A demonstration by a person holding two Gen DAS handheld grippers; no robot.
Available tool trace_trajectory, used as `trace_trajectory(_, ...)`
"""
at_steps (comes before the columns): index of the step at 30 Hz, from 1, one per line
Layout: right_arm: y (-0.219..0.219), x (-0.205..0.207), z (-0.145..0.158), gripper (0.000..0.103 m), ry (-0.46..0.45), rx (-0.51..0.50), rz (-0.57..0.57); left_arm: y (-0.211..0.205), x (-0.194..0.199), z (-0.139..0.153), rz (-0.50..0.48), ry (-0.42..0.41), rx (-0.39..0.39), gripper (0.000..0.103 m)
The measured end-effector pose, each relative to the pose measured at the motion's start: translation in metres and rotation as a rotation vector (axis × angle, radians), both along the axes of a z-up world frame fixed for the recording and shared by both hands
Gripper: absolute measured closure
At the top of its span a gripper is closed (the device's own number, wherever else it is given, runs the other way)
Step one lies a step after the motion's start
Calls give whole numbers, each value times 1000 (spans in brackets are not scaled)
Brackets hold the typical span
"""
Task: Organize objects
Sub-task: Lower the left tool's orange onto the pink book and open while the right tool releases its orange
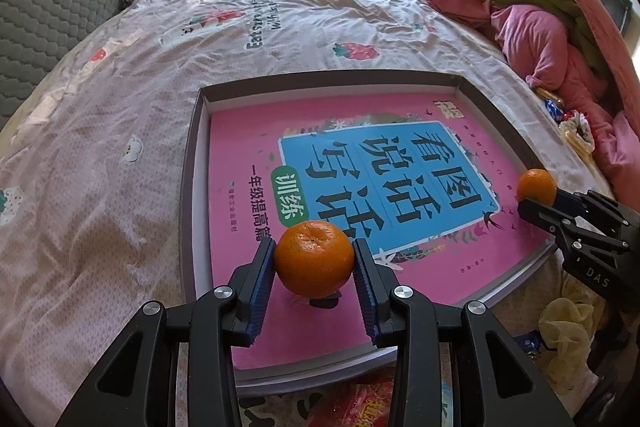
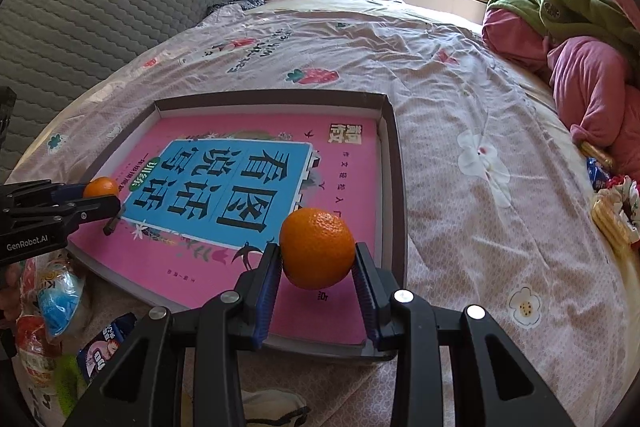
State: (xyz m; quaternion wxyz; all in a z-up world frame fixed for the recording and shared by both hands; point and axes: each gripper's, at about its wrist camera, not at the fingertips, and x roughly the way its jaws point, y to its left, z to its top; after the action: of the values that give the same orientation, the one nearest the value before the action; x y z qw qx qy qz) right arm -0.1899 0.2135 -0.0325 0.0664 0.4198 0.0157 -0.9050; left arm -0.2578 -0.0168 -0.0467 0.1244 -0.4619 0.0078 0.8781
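Left gripper (image 1: 314, 259): blue ribbed pads clamped on either side of an orange (image 1: 313, 258), stem dimple up. The fruit is held above the near left part of a pink book (image 1: 248, 227); a small shadow lies on the cover directly beneath it, so whether it touches the cover cannot be told.

Right gripper (image 2: 317, 253): jaws closed on a second orange (image 2: 317, 248), gripped at its lower half, fruit above the near right part of the same book cover and just inside the tray's right wall. In the left wrist view this gripper enters from the right edge with its fruit near the tray's right wall.

Carrier: a shallow brown-rimmed tray (image 1: 192, 163) lies flat on the bed. The book fills most of its floor, with a narrow white margin showing along the left and far walls. The book bears a blue title panel with large Chinese characters.

Bed (image 1: 100, 147): pale pink printed sheet, wrinkled. The tray sits at the near edge. A pile of pink and green clothing (image 1: 532, 27) occupies the right side; a grey quilted headboard (image 2: 100, 11) bounds the left. Snack wrappers (image 2: 52, 299) lie below the tray's near left corner.
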Motion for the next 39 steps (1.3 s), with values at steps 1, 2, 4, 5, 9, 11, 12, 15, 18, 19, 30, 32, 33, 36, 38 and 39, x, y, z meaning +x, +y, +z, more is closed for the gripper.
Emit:
trace_trajectory(1,-1,0,0,66,1,1,0,0,0,-1,1,-2,-2,64)
trace_trajectory(2,-1,0,0,66,1,2,0,0,0,-1,1,-3,-1,64)
trace_trajectory(4,-1,0,-1,66,0,2,1,0,-1,-1,2,-5,0,64)
trace_trajectory(5,-1,0,-1,66,0,4,0,0,-1,-2,2,-6,1,64)
trace_trajectory(9,-2,0,0,66,2,5,-1,-2,-1,-3,8,-10,9,64)
trace_trajectory(11,-2,0,0,66,2,5,-1,-1,-1,-3,11,-9,6,64)
trace_trajectory(12,-2,0,0,66,1,5,0,-1,-1,-3,10,-9,5,64)
trace_trajectory(15,-1,0,0,66,3,2,-2,0,-2,-4,7,-15,8,64)
trace_trajectory(18,-1,0,0,66,0,-9,-6,-2,-2,-5,10,-21,16,64)
trace_trajectory(19,-1,0,0,66,1,-12,-7,-2,-2,-5,12,-22,15,64)
trace_trajectory(30,5,1,9,66,46,-31,-35,-4,-4,-4,21,-14,21,64)
trace_trajectory(32,5,1,11,66,51,-31,-37,-5,-4,-4,26,-11,21,63)
trace_trajectory(33,5,1,11,66,53,-32,-36,-5,-4,-3,28,-8,24,62)
trace_trajectory(36,5,1,13,66,61,-33,-35,-7,-4,1,29,8,36,58)
trace_trajectory(38,5,2,14,65,67,-34,-34,-7,-3,3,29,16,36,52)
trace_trajectory(39,4,3,14,64,68,-34,-32,-8,-3,3,30,17,35,52)
